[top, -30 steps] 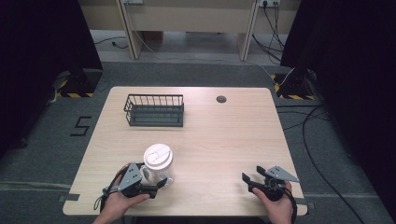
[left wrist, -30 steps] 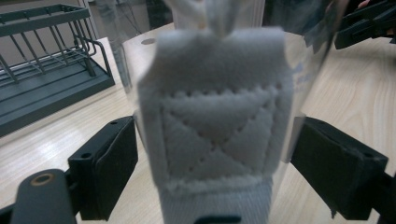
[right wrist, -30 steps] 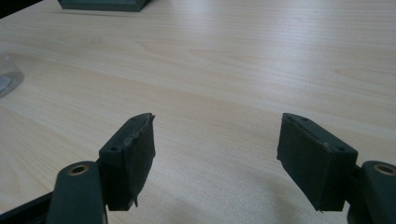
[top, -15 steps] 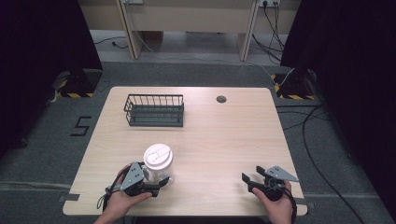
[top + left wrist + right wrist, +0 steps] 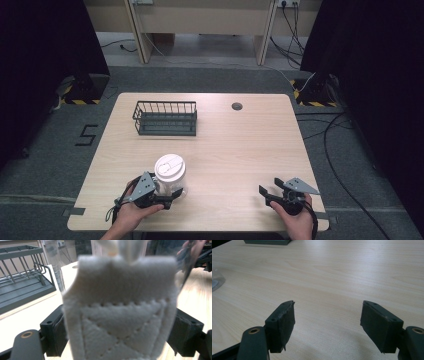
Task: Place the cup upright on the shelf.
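Observation:
A clear plastic cup with a white lid and a white felt sleeve stands upright near the table's front left. My left gripper comes at it from the near side. Its two black pads press against either side of the sleeve, shut on the cup. Toward the front right, my right gripper is held low over bare wood. It is open, with a wide gap and nothing between its pads. The cup's base shows at the left edge of the right gripper view.
A dark wire basket stands at the back left of the wooden table, and it appears behind the cup as the basket in the left gripper view. A round cable hole sits near the back edge.

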The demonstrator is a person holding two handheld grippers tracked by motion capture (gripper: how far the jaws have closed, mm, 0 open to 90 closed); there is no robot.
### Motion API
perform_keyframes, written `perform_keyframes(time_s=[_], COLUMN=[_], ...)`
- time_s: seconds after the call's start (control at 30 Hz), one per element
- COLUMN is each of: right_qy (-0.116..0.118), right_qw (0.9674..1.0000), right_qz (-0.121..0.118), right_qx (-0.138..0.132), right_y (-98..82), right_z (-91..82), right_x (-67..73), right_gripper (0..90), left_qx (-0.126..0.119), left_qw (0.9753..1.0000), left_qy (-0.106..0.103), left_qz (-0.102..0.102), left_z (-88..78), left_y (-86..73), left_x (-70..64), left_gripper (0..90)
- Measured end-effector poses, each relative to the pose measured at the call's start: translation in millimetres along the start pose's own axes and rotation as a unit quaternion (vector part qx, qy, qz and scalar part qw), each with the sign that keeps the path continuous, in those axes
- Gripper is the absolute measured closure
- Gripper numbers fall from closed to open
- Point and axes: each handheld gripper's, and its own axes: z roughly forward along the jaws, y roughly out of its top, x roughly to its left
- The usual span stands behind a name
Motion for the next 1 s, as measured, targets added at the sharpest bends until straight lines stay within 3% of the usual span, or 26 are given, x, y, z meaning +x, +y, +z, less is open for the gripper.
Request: perform_keyframes(time_s=[0.33, 1.0], right_qy=[0.001, 0.001], right_qw=[1.0000, 1.0000], right_qz=[-0.001, -0.001], right_qx=[0.000, 0.000], right_y=[0.0, 0.1], right_z=[-0.1, 0.2], right_x=[0.0, -0.2], right_gripper=[28.2, 28.1], left_qx=[-0.001, -0.004], left_qw=[0.9999, 0.9994], left_qy=[0.010, 0.035], left_qz=[-0.011, -0.003], left_z=[-1.9, -8.6], left_y=[2.1, 13.3], left_x=[0.2, 6.8], left_gripper=[17.3, 17.4])
